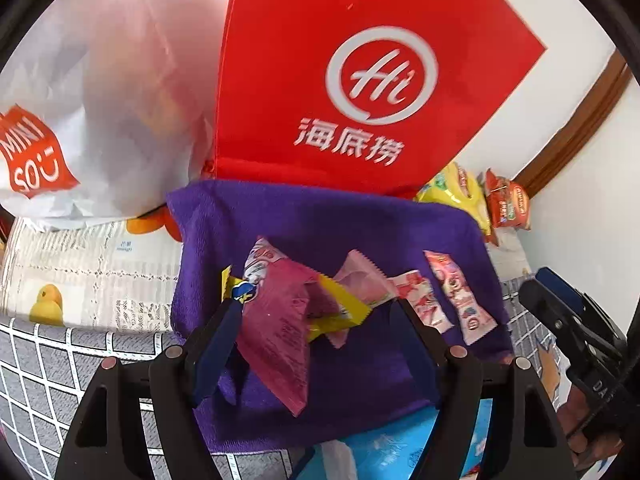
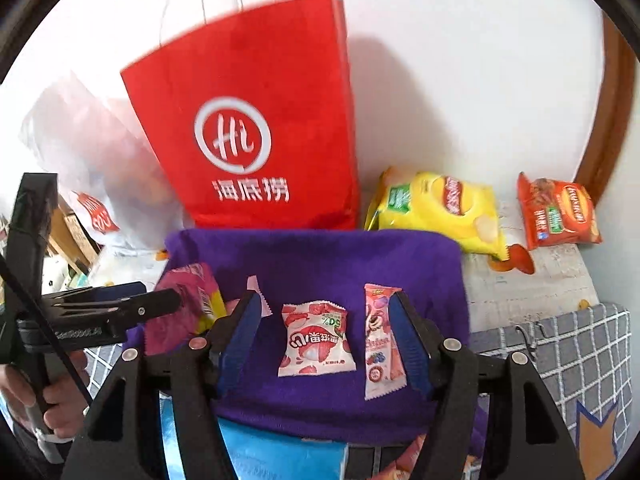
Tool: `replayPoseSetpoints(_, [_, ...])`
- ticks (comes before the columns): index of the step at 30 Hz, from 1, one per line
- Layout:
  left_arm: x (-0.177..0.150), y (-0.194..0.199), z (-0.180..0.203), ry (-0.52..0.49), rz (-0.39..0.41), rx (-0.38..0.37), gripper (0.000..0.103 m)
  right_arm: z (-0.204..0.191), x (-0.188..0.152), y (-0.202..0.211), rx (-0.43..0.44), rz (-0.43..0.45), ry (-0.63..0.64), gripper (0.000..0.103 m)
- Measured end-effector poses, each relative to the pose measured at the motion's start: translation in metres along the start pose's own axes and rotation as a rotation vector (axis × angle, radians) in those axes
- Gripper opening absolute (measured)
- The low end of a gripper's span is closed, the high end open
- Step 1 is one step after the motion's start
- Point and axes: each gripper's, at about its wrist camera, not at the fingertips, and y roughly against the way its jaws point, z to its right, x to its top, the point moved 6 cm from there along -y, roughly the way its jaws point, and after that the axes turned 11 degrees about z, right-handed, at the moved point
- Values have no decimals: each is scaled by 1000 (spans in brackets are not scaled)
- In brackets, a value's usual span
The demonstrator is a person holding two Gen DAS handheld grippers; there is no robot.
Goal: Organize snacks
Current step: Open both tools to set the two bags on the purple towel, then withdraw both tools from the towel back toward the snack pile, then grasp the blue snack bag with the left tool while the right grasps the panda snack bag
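A purple towel point(image 1: 320, 216) point(image 2: 320, 256) lies in front of a red paper bag point(image 1: 360, 80) point(image 2: 256, 120). On it lie a magenta packet point(image 1: 280, 320) point(image 2: 184, 304), a yellow wrapper point(image 1: 340, 308), a pale pink packet point(image 1: 360, 280), a strawberry candy packet point(image 1: 420, 300) point(image 2: 316, 340) and a pink stick packet point(image 1: 460, 300) point(image 2: 380, 340). My left gripper point(image 1: 316, 304) is open with its jaws either side of the magenta packet. My right gripper point(image 2: 324, 300) is open, hovering over the strawberry and stick packets.
A white Miniso bag point(image 1: 80, 100) stands left of the red bag. A yellow chip bag point(image 2: 440, 208) and an orange snack bag point(image 2: 556, 212) lie at the right by the wall. A blue box point(image 2: 260, 452) sits below the towel.
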Motion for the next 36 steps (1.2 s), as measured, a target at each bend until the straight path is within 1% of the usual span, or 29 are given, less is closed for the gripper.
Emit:
replayPoseSetpoints(2, [1,8,5,-2,7,-17,75,2,0,13,-23,15,16,65])
replayPoseSetpoints(4, [2,15,11,-13,13,-35,75,4,-4,29,-64,21,38,65])
replayPoseSetpoints(8, [2,30,25,-49,21,-47,75,11,-17,53,-95,15,36,65])
replayPoseSetpoints(12, [5,50,34,-79,38,-65,75,24,-38,77,-145,2,18,65])
replayPoseSetpoints(14, [9,64,36,-89,71,-63,75,36,-51,87,-185,-21,7,65])
replayPoseSetpoints(16, [11,76,35,-91,96,-55,75,48,-64,97,-195,-30,-30,65])
replayPoseSetpoints(18, [9,83,34,-86,93,-46,75,57,-78,104,-212,-47,-53,65])
replayPoseSetpoints(20, [4,89,33,-86,87,-38,75,63,-93,109,-213,-63,-67,65])
replayPoseSetpoints(22, [-1,95,31,-91,87,-22,75,67,-112,110,-189,-102,-99,65])
replayPoseSetpoints(24, [-9,101,26,-83,83,-2,75,66,-129,106,-160,-142,-108,65])
replayPoseSetpoints(28, [-25,110,18,-71,67,27,75,64,-155,97,-146,-185,-118,65])
replayPoseSetpoints(32, [-38,120,11,-68,61,54,75,62,-161,90,-147,-174,-100,65])
replayPoseSetpoints(34, [-45,126,4,-58,71,75,75,59,-158,89,-116,-151,-113,65])
replayPoseSetpoints(36, [-50,129,-2,-47,70,86,75,57,-153,87,-109,-125,-90,65])
